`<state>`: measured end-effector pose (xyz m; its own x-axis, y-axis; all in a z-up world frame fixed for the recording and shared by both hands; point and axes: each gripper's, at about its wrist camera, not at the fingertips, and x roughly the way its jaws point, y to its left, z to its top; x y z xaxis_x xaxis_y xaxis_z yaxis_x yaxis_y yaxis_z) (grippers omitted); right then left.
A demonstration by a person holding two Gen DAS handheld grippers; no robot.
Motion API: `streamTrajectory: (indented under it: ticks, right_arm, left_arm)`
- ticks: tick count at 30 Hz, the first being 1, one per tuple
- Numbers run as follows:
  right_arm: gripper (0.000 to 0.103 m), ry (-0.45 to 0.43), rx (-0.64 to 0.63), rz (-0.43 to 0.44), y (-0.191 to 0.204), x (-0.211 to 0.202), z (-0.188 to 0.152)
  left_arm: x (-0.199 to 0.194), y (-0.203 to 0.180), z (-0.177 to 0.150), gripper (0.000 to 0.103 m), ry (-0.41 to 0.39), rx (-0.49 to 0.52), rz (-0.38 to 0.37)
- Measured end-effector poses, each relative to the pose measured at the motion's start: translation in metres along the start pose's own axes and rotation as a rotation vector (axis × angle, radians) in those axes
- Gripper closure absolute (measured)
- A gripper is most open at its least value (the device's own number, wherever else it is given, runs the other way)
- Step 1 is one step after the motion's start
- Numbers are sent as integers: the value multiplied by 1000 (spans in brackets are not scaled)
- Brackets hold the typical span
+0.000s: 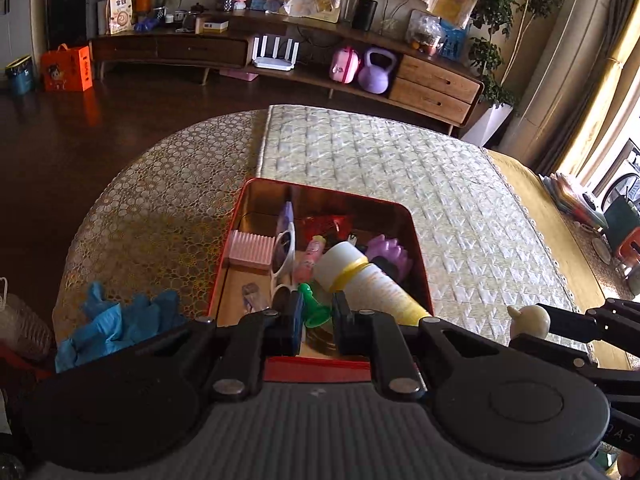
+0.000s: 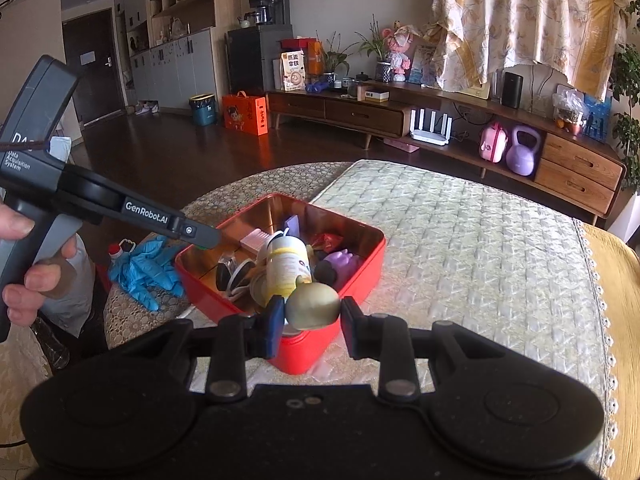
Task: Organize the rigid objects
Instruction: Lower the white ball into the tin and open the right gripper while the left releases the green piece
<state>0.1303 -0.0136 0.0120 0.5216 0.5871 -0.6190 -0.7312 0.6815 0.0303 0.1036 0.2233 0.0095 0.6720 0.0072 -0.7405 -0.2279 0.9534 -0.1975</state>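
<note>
Right wrist view, right gripper (image 2: 312,315) tilted down – clamping cream ball (image 2: 312,305) above red tin (image 2: 362,276), left gripper (image 1: 316,322) pinching green piece (image 1: 314,308) (closed).

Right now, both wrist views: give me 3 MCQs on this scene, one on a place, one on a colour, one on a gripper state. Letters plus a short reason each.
1. Where do the blue gloves lie?
A. inside the tin
B. on the table beside the tin
C. on the floor

2. What colour is the outside of the square tin?
A. red
B. green
C. white

3. What is the right gripper doing?
A. standing open with nothing in it
B. gripping the white bottle
C. gripping a small cream figure

Answers:
1 B, they lie on the lace cloth outside the tin's wall.
2 A, its outer walls are red.
3 C, the rounded cream figure sits pinched between the pads, while the white bottle lies in the tin.
</note>
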Motion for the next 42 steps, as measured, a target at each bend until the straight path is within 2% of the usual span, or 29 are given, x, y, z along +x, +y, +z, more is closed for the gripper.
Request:
streamTrajectory:
  ticks: [9,17,25,33,42]
  right_arm:
    - [74,10,-31,-33,3,47,25]
    - [74,47,-27,-30,-11,98,48]
    - [74,90,-10,-29,-22,139,50]
    - [74,122,11,-22,-31,160,46]
    - [71,111,31,-15,-32,156,45]
  left_arm:
    - [22,21,2,89,16,8,28]
    - [54,22,23,89,17,24,51]
    - [90,18,40,89,26,36,79]
    - [117,14,46,89,49,51,92]
    - [130,17,43,89,80,49,90]
